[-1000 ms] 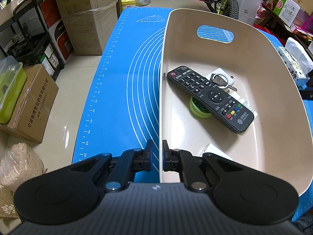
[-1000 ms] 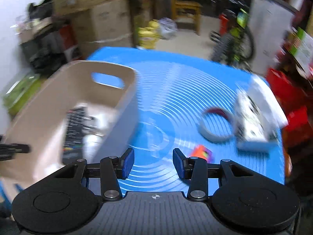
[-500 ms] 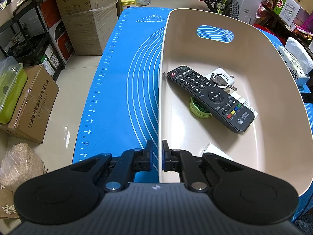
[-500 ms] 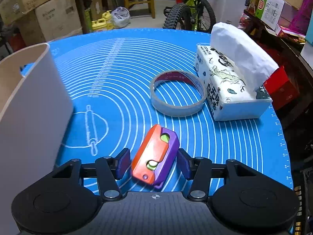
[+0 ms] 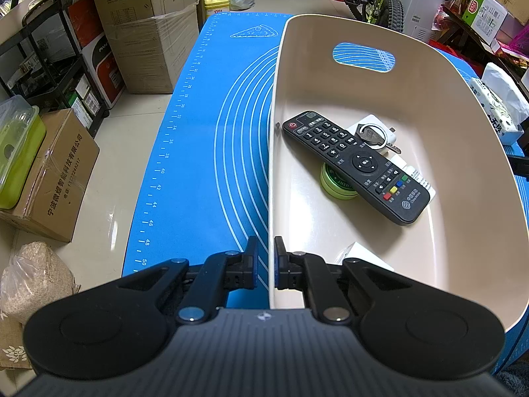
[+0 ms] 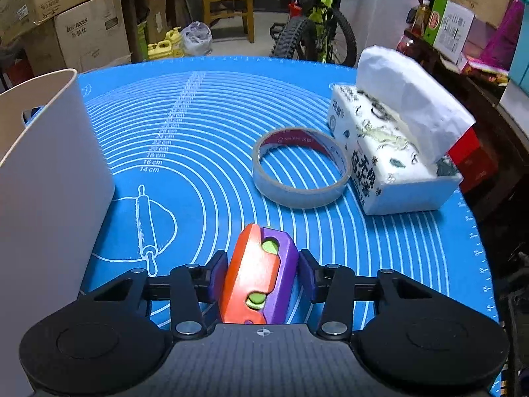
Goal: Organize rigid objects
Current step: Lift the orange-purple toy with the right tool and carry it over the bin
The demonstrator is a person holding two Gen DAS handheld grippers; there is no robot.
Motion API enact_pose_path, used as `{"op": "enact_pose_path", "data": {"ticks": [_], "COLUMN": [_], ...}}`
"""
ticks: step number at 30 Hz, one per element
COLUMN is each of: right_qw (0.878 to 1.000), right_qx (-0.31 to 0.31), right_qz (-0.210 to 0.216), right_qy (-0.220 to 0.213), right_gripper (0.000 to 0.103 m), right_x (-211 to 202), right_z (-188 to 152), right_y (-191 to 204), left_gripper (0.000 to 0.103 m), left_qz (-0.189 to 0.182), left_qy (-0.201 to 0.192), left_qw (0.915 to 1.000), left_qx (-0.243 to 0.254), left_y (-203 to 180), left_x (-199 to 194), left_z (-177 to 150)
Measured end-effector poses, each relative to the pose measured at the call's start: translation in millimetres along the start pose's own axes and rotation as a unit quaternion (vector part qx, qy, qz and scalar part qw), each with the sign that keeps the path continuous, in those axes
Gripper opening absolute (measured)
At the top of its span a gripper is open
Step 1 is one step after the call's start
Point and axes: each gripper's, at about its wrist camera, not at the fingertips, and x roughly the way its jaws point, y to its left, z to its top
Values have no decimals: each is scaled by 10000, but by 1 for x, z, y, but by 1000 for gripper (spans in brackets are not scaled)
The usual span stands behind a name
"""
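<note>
A: Right wrist view first. Where's the toy?
B: Orange-and-purple toy (image 6: 261,274) sits low centre, right between the right gripper (image 6: 261,276) fingers. Jaws have just been closing on it; the pads look to be touching both its sides, so call it gripped. Toy is on the blue mat (image 6: 205,152).

A: Left gripper?
B: Left gripper (image 5: 264,261), bottom centre of its view, jaws nearly closed and clamped on the near rim of the beige bin (image 5: 463,152): one finger outside the wall, one inside.

A: In the bin?
B: Black remote (image 5: 355,165) lying diagonally at centre, over a green round tin (image 5: 332,183). Key ring with keys (image 5: 373,135) on a white block at the remote's upper end. Something white at the bin's near end, can't tell what.

A: Around the toy?
B: Tape roll (image 6: 301,168) above it, centre right, lying flat. Tissue pack (image 6: 393,152) just beside the roll, right of it. Bin wall fills the left edge. Nothing between toy and bin but bare mat.

A: Room?
B: Cluttered. Cardboard boxes (image 5: 142,29) upper left, bicycle (image 6: 317,33) top centre, wooden chair (image 6: 228,6) behind the mat, tiled floor.
</note>
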Motion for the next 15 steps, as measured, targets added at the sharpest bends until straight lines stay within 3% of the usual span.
{"op": "enact_pose_path", "data": {"ticks": [5,9,15], "right_qw": [9985,9934,9936], "right_qx": [-44,-251,-201], "right_qz": [67,266,302], "right_qy": [-534,-1087,-1068], "right_gripper": [47,34,34], "right_x": [-35,-72,-69], "right_z": [8,23,30], "right_y": [8,23,31], "left_gripper": [12,12,12], "left_qz": [-1,4,-19], "left_qy": [0,2,-1], "left_qw": [10000,10000,10000], "left_qx": [-2,1,-19], "left_y": [0,1,2], "left_x": [0,0,0], "left_z": [0,0,-1]}}
